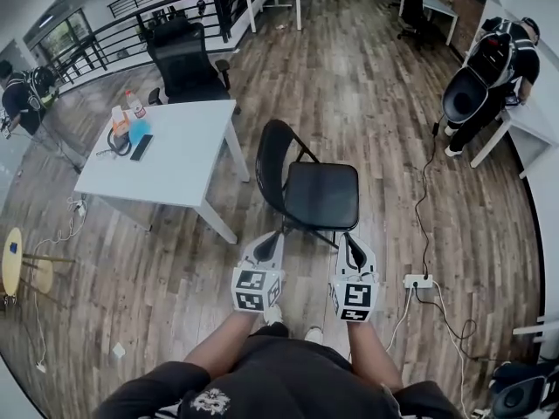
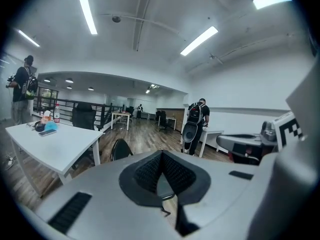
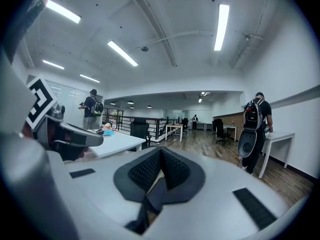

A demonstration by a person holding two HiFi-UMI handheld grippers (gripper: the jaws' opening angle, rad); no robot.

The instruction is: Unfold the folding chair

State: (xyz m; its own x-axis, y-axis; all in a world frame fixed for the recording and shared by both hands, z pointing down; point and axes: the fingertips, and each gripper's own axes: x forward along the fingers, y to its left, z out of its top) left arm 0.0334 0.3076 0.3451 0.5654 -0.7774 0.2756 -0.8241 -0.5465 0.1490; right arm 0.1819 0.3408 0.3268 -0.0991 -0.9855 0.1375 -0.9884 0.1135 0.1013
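The black folding chair [image 1: 321,195] stands opened out on the wood floor, its seat flat and its rounded back [image 1: 272,157] upright on the left. My left gripper [image 1: 268,236] and right gripper [image 1: 352,241] hover side by side just short of the seat's near edge, both shut and empty. In the left gripper view the jaws [image 2: 161,156] are pressed together, with the chair back [image 2: 120,149] beyond them to the left. The right gripper [image 3: 161,158] is likewise shut, and a dark piece of the chair [image 3: 156,194] shows below its pads.
A white table [image 1: 188,160] with small items stands left of the chair, with a black office chair [image 1: 183,59] behind it. A power strip [image 1: 417,281] and cables lie on the floor at the right. A person with a backpack [image 1: 489,68] leans over a desk at far right. A round stool [image 1: 13,260] stands at the left.
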